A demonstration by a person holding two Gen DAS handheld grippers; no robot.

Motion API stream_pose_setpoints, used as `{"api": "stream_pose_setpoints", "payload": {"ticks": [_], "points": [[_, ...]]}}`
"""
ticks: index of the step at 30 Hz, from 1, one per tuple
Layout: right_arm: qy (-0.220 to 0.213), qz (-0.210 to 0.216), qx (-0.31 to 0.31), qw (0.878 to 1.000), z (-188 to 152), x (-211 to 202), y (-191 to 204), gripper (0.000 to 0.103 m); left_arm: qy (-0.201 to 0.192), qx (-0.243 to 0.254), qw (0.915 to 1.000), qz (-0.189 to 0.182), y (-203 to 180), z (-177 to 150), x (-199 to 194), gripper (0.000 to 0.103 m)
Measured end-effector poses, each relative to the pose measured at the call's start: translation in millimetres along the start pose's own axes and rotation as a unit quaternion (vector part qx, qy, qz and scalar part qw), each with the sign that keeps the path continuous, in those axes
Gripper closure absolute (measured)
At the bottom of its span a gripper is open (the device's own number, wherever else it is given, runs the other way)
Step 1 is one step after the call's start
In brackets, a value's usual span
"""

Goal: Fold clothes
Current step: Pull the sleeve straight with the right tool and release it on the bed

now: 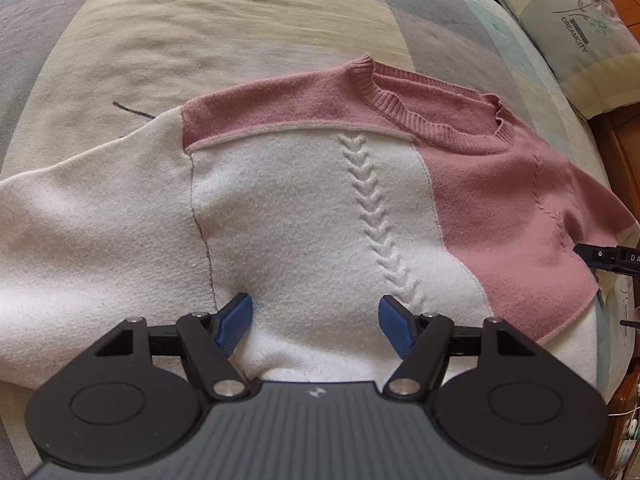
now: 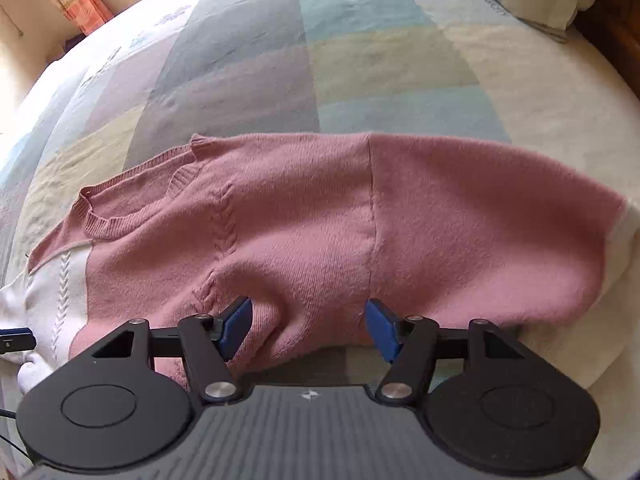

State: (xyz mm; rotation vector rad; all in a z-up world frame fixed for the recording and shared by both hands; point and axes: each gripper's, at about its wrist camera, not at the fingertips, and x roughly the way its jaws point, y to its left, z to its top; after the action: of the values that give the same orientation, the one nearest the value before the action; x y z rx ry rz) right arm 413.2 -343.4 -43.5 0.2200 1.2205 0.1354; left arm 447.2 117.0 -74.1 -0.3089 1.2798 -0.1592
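A pink-and-white sweater [image 1: 320,200] lies spread on the pastel patchwork bed [image 1: 160,40], a pillow [image 1: 580,28] at its edge.

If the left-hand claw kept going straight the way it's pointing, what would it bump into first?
Most likely the white part of the sweater, which lies spread on the bed right ahead of the open left gripper. Nothing else sits between; how close it is already, the picture does not settle.

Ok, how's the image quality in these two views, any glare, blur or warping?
Left wrist view: even soft light, strong fisheye bending of the patchwork bedspread; the pink and white knitted sweater is sharp, and the left gripper is crisp. Right wrist view: window glare washes out the left edge, the sweater looks slightly soft, and the right gripper is clear.
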Motion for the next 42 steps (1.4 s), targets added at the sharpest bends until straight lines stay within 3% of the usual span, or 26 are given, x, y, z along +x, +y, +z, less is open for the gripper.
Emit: {"api": "stream_pose_setpoints", "payload": {"ticks": [3,8,15,18,20,21,22,25,29,31,33,36,40,42], "points": [[-0.009,-0.005,0.032,0.999,-19.9,-8.3,-9.0,0.035,-0.001,0.01,0.9999,-0.004,-0.9,-1.5,-0.6,0.032],[-0.043,-0.118,0.054,0.991,-47.3,-30.2,-40.7,0.033,0.007,0.022,0.9997,0.002,-4.5,0.8,0.4,0.032],[-0.074,-0.191,0.075,0.976,-47.1,-16.8,-78.9,0.034,0.016,0.051,0.9984,0.021,-14.5,2.2,3.1,0.031],[-0.073,-0.203,0.066,0.974,-43.4,-9.2,-83.4,0.043,0.018,0.058,0.9978,0.025,-16.5,2.3,3.3,0.031],[-0.065,-0.213,0.046,0.974,-44.2,-11.6,-81.9,0.059,0.018,0.058,0.9978,0.025,-16.6,2.3,3.0,0.031],[-0.058,-0.219,0.033,0.973,-45.8,-13.9,-81.9,0.082,0.018,0.057,0.9979,0.025,-16.6,2.2,2.7,0.031],[-0.051,-0.226,0.018,0.973,-47.5,-16.3,-82.4,0.086,0.018,0.056,0.9979,0.025,-16.5,2.1,2.4,0.031],[-0.025,-0.259,-0.031,0.965,-55.3,-24.6,-88.1,0.087,0.017,0.055,0.9981,0.024,-15.9,0.8,1.1,0.031],[0.0,-0.33,-0.102,0.938,-64.9,-38.8,-105.9,0.087,0.017,0.053,0.9982,0.022,-15.5,-0.8,-0.5,0.031],[0.013,-0.369,-0.143,0.918,-68.4,-42.8,-116.7,0.087,0.017,0.054,0.9982,0.022,-16.0,-1.2,-0.9,0.031],[0.026,-0.416,-0.204,0.886,-72.9,-39.3,-126.9,0.087,0.017,0.054,0.9981,0.023,-16.7,-1.4,-1.1,0.031],[0.045,-0.479,-0.29,0.827,-76.3,-29.0,-146.9,0.087,0.02,0.057,0.9979,0.024,-16.9,-1.2,-2.1,0.031],[0.057,-0.528,-0.337,0.778,-63.9,-21.9,-177.6,0.087,0.022,0.063,0.9974,0.027,-18.2,-2.2,-2.7,0.031],[0.06,-0.542,-0.349,0.762,-55.9,-20.8,-189.5,0.087,0.023,0.065,0.9972,0.029,-19.1,-2.5,-3.0,0.031]]}}
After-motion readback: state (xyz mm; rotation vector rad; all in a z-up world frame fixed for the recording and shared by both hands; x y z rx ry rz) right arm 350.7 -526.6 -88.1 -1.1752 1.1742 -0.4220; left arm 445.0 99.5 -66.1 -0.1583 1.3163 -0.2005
